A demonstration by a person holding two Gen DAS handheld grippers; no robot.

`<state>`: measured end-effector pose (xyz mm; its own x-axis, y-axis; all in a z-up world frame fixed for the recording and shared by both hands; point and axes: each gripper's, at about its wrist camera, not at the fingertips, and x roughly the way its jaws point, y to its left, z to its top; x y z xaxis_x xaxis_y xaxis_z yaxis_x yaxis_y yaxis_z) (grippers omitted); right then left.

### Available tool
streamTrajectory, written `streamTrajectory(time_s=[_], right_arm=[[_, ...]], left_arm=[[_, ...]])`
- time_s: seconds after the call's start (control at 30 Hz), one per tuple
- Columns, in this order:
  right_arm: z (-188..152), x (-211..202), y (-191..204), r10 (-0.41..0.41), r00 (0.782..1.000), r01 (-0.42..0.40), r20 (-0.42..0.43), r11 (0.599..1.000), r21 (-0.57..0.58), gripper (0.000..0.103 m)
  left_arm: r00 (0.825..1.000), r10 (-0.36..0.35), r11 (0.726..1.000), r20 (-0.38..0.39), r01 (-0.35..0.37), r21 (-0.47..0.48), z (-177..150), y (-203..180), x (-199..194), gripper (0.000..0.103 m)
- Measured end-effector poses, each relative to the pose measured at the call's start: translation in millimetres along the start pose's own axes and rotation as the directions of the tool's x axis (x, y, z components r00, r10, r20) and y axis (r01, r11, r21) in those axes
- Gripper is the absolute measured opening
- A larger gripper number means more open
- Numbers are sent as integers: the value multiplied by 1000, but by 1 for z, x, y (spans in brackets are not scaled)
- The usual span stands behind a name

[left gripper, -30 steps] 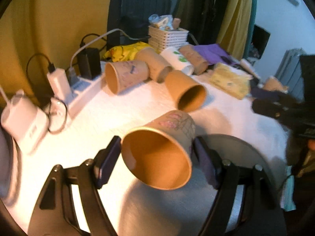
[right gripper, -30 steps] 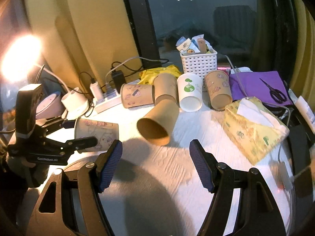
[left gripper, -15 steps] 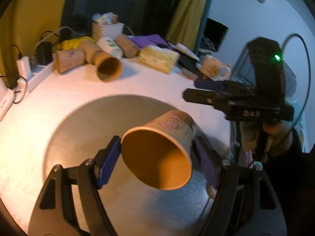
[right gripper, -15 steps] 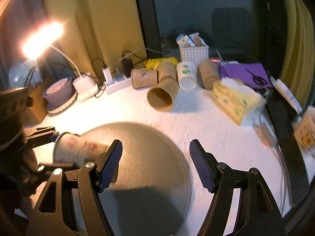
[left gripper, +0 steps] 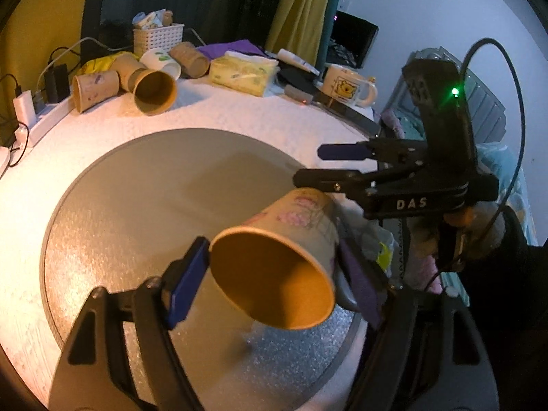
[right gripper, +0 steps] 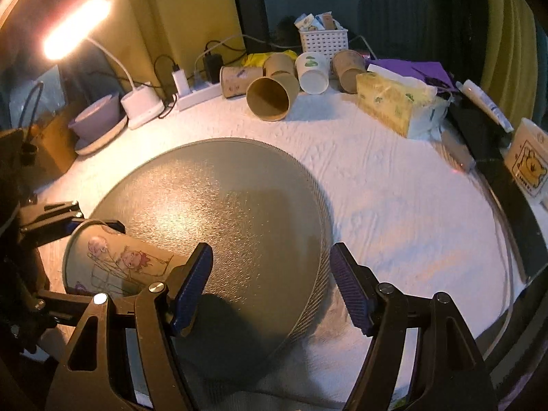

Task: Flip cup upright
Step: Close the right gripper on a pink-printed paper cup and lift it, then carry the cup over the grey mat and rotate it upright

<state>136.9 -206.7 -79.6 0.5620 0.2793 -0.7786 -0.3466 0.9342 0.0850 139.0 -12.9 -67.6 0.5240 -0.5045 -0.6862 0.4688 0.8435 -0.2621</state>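
Note:
My left gripper (left gripper: 274,270) is shut on a brown paper cup (left gripper: 284,257) with pink drawings. The cup lies on its side in the air, mouth toward the camera, above the round grey mat (left gripper: 137,205). In the right wrist view the same cup (right gripper: 116,263) shows at lower left, held by the left gripper's fingers (right gripper: 51,215) over the mat's (right gripper: 239,205) edge. My right gripper (right gripper: 270,284) is open and empty above the mat's near side. It also shows in the left wrist view (left gripper: 342,164), beyond the cup.
Several paper cups (right gripper: 270,96) lie on their sides at the back of the white table, by a white basket (right gripper: 323,41), a power strip (right gripper: 198,94), a tissue pack (right gripper: 394,102) and a lit desk lamp (right gripper: 78,27). A mug (left gripper: 346,85) stands at the right.
My left gripper has carried the cup away from the back cups to above the grey mat and swung right. My right gripper has pulled back toward the table's near edge.

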Motion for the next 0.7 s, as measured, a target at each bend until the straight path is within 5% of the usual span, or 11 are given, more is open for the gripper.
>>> streamTrajectory(time_s=[0.1, 0.57, 0.7], right_arm=[[-1, 0, 3, -11, 1000, 11, -4, 1000, -10, 74], [-5, -17, 33, 13, 1000, -13, -2, 994, -112, 74], [1, -28, 48, 91, 996, -89, 5, 979, -185, 74]], left_arm=[[999, 34, 999, 10, -34, -19, -2, 3, -3, 89], [987, 158, 984, 31, -155, -88, -30, 18, -38, 89], [980, 195, 974, 47, -188, -130, -42, 26, -51, 89]])
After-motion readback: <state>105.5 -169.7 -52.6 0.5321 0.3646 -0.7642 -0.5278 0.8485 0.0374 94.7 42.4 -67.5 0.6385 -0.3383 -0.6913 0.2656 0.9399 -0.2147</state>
